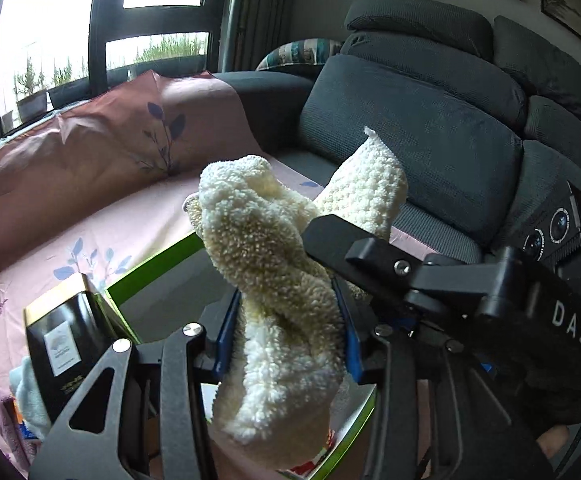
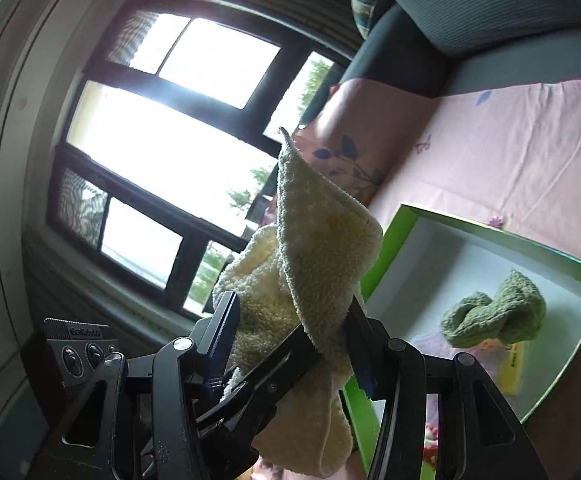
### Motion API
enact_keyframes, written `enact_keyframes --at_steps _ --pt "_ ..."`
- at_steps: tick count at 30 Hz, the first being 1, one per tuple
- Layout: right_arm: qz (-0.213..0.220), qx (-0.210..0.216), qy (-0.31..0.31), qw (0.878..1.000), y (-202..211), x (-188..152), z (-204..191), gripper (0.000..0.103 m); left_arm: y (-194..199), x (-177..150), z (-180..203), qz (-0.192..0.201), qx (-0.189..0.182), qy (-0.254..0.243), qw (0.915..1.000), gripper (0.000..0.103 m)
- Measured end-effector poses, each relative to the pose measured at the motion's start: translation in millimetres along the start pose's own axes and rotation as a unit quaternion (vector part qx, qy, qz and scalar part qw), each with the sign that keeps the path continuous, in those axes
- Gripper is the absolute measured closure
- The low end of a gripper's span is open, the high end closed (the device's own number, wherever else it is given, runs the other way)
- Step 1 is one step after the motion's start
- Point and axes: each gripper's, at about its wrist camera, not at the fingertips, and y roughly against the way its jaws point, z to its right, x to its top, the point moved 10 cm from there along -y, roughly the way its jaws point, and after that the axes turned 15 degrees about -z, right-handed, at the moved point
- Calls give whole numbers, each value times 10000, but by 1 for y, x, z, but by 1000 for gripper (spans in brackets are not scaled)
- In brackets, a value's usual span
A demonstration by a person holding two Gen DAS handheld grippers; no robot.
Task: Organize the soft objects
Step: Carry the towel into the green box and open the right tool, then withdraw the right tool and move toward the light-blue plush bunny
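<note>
A cream fluffy towel [image 1: 274, 264] is twisted and held in the air above a green-edged box [image 1: 158, 264]. My left gripper [image 1: 286, 332] is shut on the towel's middle. My right gripper [image 2: 294, 320] is shut on the same towel [image 2: 314, 248]; its black fingers [image 1: 342, 240] cross in from the right in the left wrist view. In the right wrist view the box [image 2: 470, 240] has a white inside and holds a knotted green towel [image 2: 498, 312].
A pink flowered sheet [image 1: 90, 208] covers the sofa seat. Grey sofa cushions [image 1: 410, 132] stand behind. A black and gold box [image 1: 62, 340] stands at the left beside pale folded cloths [image 1: 26, 400]. Windows are at the back left.
</note>
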Motion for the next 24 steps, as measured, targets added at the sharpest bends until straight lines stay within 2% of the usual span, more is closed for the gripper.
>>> enact_keyframes --at_steps 4,7,8,10,11,12,14,18,20,21,24 --pt "235 -380 -224 9987 8 5 18 49 -21 1 3 -149 -127 137 9997 50" --pt "355 -669 -361 9965 16 5 27 49 -29 -3 4 -243 -106 278 9993 38" --pt "395 -790 -391 9953 18 5 28 49 -30 -4 3 -272 -53 304 9992 30" --pt "496 -969 -358 9934 23 6 31 41 -27 -7 1 -259 -12 344 9991 24" --pt "521 -997 -334 9931 24 6 31 33 -25 -8 0 -242 -36 350 9991 22" --pt "527 -1003 -310 9931 25 5 30 28 -21 -9 -1 -230 -30 365 9991 19" --pt "550 -1027 -245 9929 29 2 26 28 -10 -14 -7 -166 54 456 9988 14" --pt "716 -1375 -87 9879 38 -3 21 18 19 -31 -22 18 129 622 9980 14" --pt "771 -1560 -4 9847 41 -7 19 17 34 -45 -37 85 243 785 9966 11" --pt "756 -1625 15 9838 41 -8 17 17 42 -52 -45 120 311 883 9955 6" --pt "636 -1779 86 9820 35 -17 11 17 68 -80 -77 334 560 1308 9893 4"
